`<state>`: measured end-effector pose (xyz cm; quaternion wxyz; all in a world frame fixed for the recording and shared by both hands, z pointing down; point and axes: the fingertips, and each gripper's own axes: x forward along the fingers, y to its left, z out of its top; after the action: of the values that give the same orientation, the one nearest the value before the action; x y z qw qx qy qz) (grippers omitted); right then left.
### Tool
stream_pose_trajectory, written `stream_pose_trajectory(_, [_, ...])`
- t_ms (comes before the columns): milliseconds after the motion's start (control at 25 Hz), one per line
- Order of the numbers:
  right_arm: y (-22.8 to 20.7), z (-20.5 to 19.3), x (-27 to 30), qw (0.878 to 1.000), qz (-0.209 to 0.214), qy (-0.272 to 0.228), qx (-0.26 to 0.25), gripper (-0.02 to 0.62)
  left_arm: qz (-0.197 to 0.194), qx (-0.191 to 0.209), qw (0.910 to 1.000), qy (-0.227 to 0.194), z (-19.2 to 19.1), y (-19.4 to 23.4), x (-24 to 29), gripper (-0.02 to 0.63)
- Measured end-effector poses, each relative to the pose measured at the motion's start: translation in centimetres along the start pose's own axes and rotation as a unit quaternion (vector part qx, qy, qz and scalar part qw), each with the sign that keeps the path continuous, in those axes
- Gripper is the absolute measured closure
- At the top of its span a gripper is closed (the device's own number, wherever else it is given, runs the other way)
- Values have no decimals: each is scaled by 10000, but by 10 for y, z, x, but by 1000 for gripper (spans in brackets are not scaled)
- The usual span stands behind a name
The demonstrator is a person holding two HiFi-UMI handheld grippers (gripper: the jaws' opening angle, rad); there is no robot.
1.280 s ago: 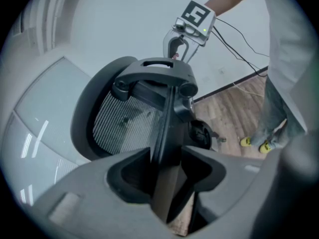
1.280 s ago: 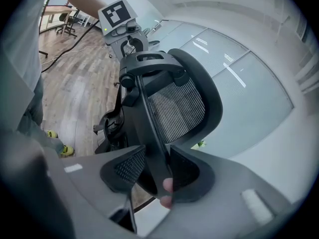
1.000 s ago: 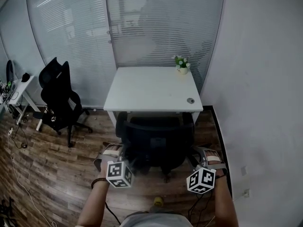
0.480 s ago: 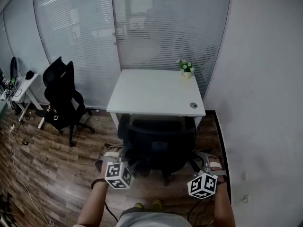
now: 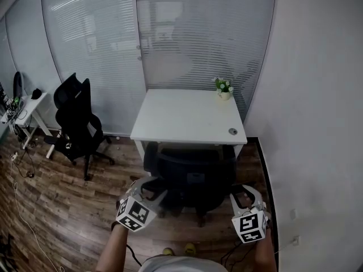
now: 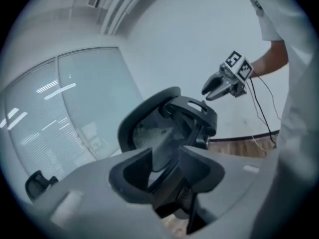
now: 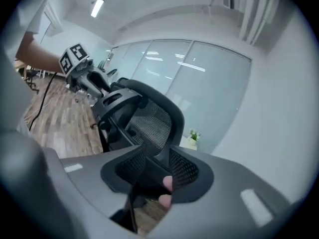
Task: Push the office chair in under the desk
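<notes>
Left gripper (image 5: pixel 152 186): jaws apart, just been closing a little, nothing between them. Forearm stretched forward, wrist rolled, tips aimed at the left edge of the office chair (image 5: pixel 193 177) backrest, near it.

Right gripper (image 5: pixel 241 191): jaws apart, empty, by the backrest's right edge.

Chair seat sits under the white desk (image 5: pixel 187 115); 1 potted plant (image 5: pixel 223 88) on its far right corner.

The person wears a white shirt (image 6: pixel 299 59) with short sleeves, and yellow shoes (image 5: pixel 189 247). The left gripper (image 5: pixel 154 185) and the right gripper (image 5: pixel 243 192) are light grey. Each one has 1 white cube (image 5: pixel 135 214) on it, with black square marks on its sides. The 2 jaws of each are dark grey and curved. A thin black cable (image 5: pixel 131 252) hangs below.
</notes>
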<state>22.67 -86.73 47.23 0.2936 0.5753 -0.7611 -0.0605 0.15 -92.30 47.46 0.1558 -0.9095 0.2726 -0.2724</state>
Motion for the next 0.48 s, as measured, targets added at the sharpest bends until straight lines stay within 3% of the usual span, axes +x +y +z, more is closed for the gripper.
stream_pose_trajectory(280, [-10, 23, -10, 9922, -487, -443, 1061, 506, 602, -620, 9950, -495, 15, 19, -19, 494])
stream_pose_trajectory(480, [-17, 30, -20, 9826, -828, -614, 1547, 562, 916, -1117, 9856, -875, 25, 31, -33, 548])
